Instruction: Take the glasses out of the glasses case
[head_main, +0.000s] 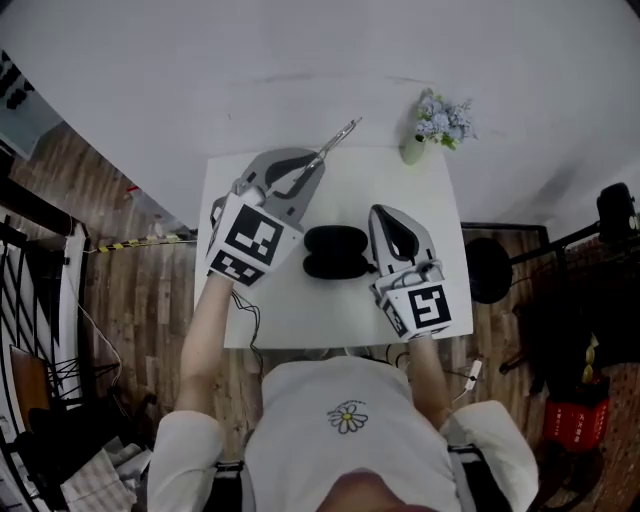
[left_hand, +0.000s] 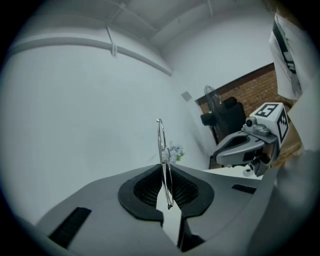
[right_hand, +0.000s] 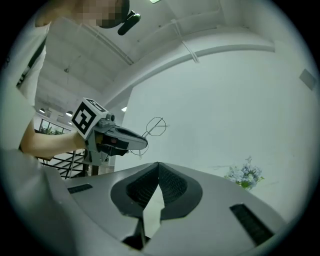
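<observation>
The thin wire-framed glasses hang in the air above the white table, pinched edge-on by my left gripper, which is shut on them. In the left gripper view the frame stands upright between the jaws of that gripper. The black glasses case lies open on the table, below and between both grippers. My right gripper hovers just right of the case, shut with nothing in it. From the right gripper view, the left gripper and the glasses show up to the left.
A small vase of pale blue flowers stands at the table's far right corner, near the white wall. A black round stool sits right of the table on the wooden floor. Black railings run along the left.
</observation>
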